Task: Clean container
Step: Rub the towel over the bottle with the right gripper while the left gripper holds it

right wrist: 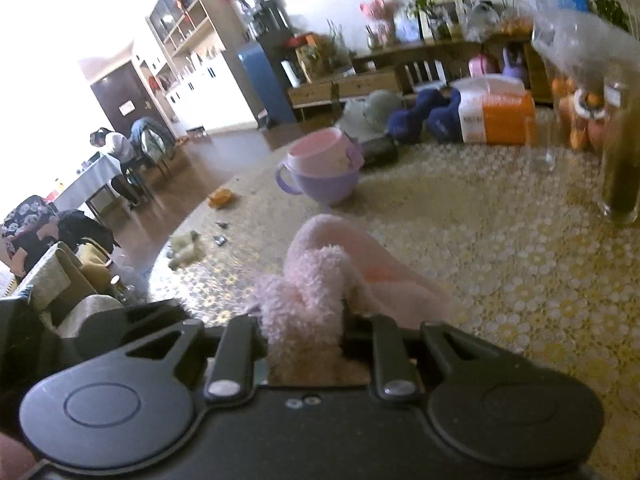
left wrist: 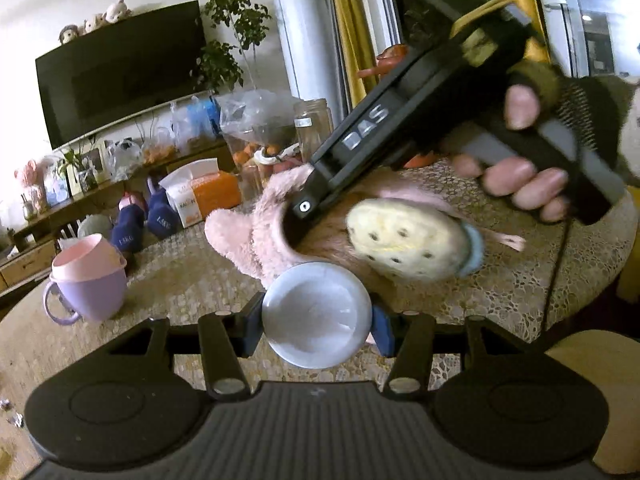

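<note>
While the left hand-held gripper is clamping the round white container steady just above the desk, the right hand-held gripper is pinching a fluffy pink cloth w/ narrow jaws, prob. for wiping it.

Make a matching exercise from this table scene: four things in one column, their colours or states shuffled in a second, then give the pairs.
Things:
1. fluffy cloth
2. round container
3. handled mug
4. tissue box

States:
A. white and orange, at the table's far side
B. purple, with a pink cup nested inside
C. pink, pinched in the right gripper
D. pale, clamped in the left gripper

Pairs: 1-C, 2-D, 3-B, 4-A
</note>
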The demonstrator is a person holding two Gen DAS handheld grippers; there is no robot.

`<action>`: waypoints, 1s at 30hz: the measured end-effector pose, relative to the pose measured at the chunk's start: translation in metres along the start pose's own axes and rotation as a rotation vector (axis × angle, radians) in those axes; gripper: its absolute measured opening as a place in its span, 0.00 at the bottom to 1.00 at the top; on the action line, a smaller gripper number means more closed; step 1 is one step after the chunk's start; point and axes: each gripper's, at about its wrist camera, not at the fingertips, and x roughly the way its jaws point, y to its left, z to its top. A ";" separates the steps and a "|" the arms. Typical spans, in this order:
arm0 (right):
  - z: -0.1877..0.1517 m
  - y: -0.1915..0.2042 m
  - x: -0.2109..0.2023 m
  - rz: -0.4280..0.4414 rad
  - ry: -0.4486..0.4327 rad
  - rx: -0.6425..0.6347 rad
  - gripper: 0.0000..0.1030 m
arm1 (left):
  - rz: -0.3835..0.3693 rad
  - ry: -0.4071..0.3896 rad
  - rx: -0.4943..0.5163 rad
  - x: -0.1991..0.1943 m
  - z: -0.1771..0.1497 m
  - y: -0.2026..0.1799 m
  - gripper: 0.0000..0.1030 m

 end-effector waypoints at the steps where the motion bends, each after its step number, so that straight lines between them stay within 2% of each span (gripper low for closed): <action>1: 0.001 -0.003 0.003 -0.012 0.004 0.001 0.19 | -0.003 0.000 -0.007 0.000 0.000 0.002 0.51; 4: 0.000 -0.011 0.015 -0.068 0.014 0.004 0.19 | -0.011 -0.003 -0.020 0.001 0.000 0.006 0.51; 11: 0.003 -0.047 0.042 -0.139 0.027 0.080 0.19 | -0.035 0.005 -0.066 0.002 0.002 0.019 0.51; 18: 0.001 -0.053 0.056 -0.198 0.021 0.083 0.19 | -0.054 0.031 -0.128 0.003 0.004 0.030 0.51; 20: 0.001 -0.051 0.055 -0.241 0.013 0.071 0.19 | -0.059 0.038 -0.152 0.002 0.004 0.032 0.51; 24: -0.002 -0.053 0.050 -0.380 0.007 0.063 0.19 | -0.074 0.064 -0.229 0.003 0.005 0.043 0.51; 30: -0.017 -0.053 0.011 -0.380 -0.092 0.145 0.19 | -0.111 0.126 -0.389 0.009 0.007 0.067 0.51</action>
